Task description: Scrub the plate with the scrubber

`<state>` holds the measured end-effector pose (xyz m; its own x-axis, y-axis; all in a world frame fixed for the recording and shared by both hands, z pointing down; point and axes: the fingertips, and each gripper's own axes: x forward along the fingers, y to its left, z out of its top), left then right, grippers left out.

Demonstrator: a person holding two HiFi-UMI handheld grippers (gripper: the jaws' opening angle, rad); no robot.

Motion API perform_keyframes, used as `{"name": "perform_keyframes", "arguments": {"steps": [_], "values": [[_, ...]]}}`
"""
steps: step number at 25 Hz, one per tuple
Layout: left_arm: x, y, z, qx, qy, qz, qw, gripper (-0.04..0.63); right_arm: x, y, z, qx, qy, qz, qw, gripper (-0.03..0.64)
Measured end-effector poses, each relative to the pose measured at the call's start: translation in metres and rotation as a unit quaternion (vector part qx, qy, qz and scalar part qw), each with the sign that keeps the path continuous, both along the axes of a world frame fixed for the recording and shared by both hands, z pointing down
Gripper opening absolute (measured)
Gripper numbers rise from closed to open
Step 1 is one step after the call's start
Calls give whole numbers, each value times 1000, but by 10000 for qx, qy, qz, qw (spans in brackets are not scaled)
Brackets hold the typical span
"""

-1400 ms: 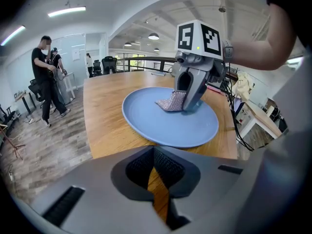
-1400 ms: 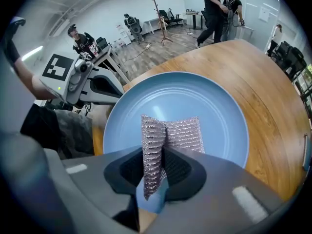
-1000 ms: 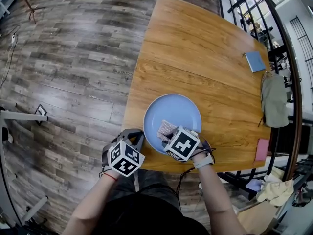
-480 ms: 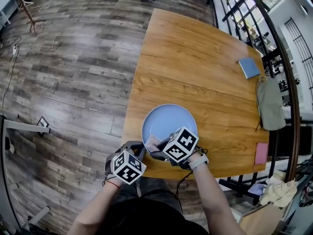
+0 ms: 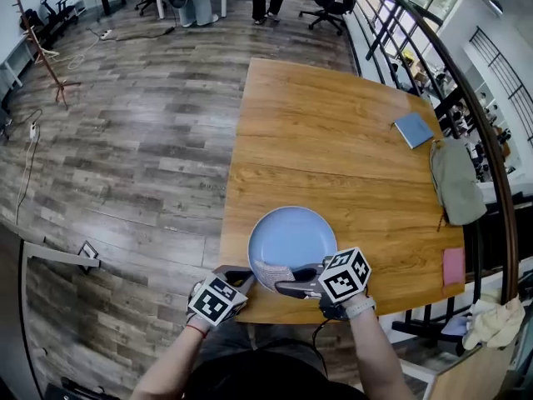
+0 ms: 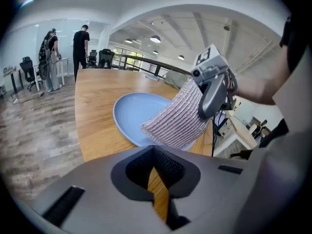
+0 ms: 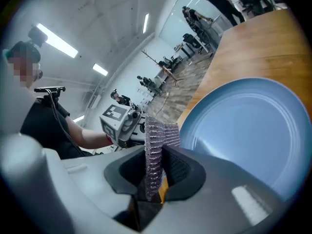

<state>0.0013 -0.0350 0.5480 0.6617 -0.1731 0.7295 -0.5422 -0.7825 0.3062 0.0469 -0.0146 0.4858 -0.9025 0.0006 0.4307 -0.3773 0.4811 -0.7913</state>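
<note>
Near the front edge of the wooden worktop (image 5: pixel 333 123) the blue plate (image 5: pixel 293 236) is sitting. The right tongs (image 5: pixel 281 287), pinching the mesh scrubber (image 5: pixel 271 271), are lifting it back to the near rim, maybe off the plate; a stroke seems to be ending. The left tongs (image 5: pixel 241 275) are waiting closed, empty.

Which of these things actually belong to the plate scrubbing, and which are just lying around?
In use:
blue plate
scrubber
right gripper, shut on the scrubber

Lying about:
blue book
grey bag
pink pad
</note>
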Motion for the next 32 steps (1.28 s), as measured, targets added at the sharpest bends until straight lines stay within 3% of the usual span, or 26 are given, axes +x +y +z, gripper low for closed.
{"name": "perform_keyframes", "arguments": {"steps": [3,6,9,13,20,26,32], "values": [[-1,-12,-14,-227,646,-408,9968,-3,18,-7,-19,285,-266,672,9970,85],[-2,-33,-35,-56,1168,-743,9904,-3,43,-20,-41,962,-386,1499,9832,86],[-6,-64,-64,590,1568,-1227,9782,-3,72,-34,-66,1705,-399,2416,9544,86],[-25,-105,-103,1541,1773,-2126,9485,-3,111,-50,-101,2757,34,3367,9003,86],[-42,-121,-189,2444,2142,-2445,9136,-3,130,-48,-170,4299,1036,3442,8283,86],[-37,-122,-220,2756,2233,-2056,9121,-3,139,-59,-187,4564,972,3745,8013,86],[-59,-118,-249,3076,2172,-2177,9004,-3,144,-58,-210,4990,1324,3746,7702,86]]}}
